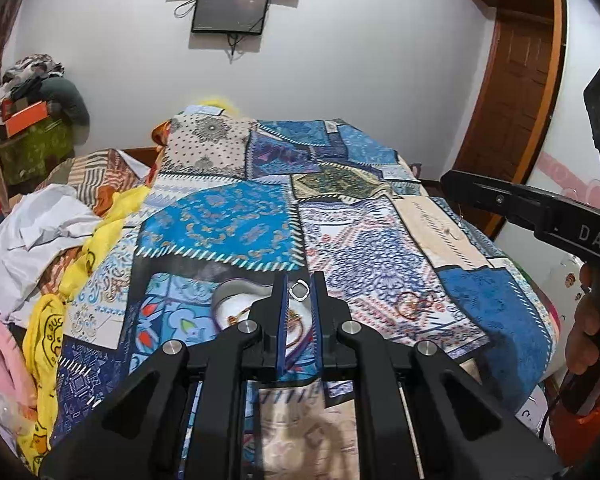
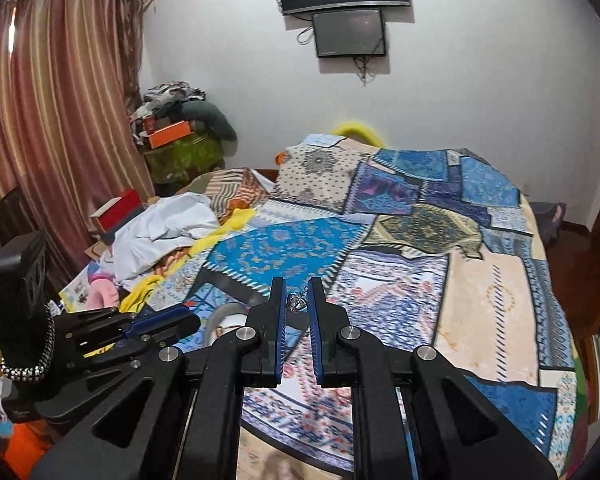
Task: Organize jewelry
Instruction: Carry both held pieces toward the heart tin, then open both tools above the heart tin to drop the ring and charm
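Partly done: gold pieces already in the white shallow dish [image 1: 236,306]; left gripper [image 1: 299,292] pinched a silver ring [image 1: 299,291], right gripper [image 2: 297,302] clamped a silver pendant [image 2: 296,302], red-gold bangles [image 1: 414,305] left on the patchwork blue bedspread [image 1: 236,224].

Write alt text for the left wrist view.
The left gripper pinches a small silver ring at its fingertips above a white dish holding gold jewelry, on a blue patchwork blanket. More jewelry lies on the blanket; the right gripper reaches in at right.

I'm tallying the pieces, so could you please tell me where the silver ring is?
In the left wrist view, the silver ring sits between the left tongs' tips, above the white dish on the patchwork blanket.
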`<action>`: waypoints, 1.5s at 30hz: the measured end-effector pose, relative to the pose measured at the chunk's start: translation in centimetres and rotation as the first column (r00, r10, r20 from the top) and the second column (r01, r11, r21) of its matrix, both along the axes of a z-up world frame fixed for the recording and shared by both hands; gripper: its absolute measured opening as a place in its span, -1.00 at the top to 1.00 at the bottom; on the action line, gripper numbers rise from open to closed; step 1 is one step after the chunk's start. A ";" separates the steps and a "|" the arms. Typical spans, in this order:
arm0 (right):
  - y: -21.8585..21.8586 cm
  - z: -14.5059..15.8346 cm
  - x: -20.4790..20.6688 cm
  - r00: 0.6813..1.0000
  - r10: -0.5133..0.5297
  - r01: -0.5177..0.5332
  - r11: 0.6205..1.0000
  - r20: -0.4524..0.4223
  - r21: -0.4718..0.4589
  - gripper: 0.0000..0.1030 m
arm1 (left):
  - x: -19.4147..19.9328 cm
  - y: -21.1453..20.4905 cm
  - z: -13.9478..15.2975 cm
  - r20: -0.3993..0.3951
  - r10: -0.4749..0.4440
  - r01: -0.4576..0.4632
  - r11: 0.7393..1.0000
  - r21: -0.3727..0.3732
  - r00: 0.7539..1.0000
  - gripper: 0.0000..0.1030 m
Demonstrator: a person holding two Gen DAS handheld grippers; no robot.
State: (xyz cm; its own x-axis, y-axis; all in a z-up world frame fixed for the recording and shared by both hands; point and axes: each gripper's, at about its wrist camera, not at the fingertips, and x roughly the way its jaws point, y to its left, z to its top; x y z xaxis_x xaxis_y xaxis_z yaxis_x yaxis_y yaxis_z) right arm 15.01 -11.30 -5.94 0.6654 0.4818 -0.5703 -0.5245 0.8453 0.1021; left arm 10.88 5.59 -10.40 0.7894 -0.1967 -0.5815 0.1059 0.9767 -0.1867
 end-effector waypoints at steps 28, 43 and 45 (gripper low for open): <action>8.2 -6.3 3.1 0.974 0.154 -0.167 0.983 -0.164 -0.071 0.81 | 3.4 1.3 -7.2 -0.160 -0.037 0.026 0.998 -0.065 0.986 0.82; 8.6 -7.1 3.9 0.957 0.164 -0.182 0.982 -0.240 -0.055 0.69 | 3.4 2.7 -6.9 -0.164 0.016 -0.027 0.997 -0.066 0.986 0.79; 8.2 -6.8 3.7 0.961 0.158 -0.174 0.983 -0.228 -0.052 0.63 | 3.3 2.9 -6.6 -0.159 0.024 -0.035 0.997 -0.064 0.987 0.74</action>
State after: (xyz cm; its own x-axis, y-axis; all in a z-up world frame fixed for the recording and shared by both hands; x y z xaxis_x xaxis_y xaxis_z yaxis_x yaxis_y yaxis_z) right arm 18.67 -3.08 -12.69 0.4321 0.5274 -0.7316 -0.6286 0.7578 0.1750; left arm 14.18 8.44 -16.98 0.6948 -0.2170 -0.6857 0.0414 0.9639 -0.2630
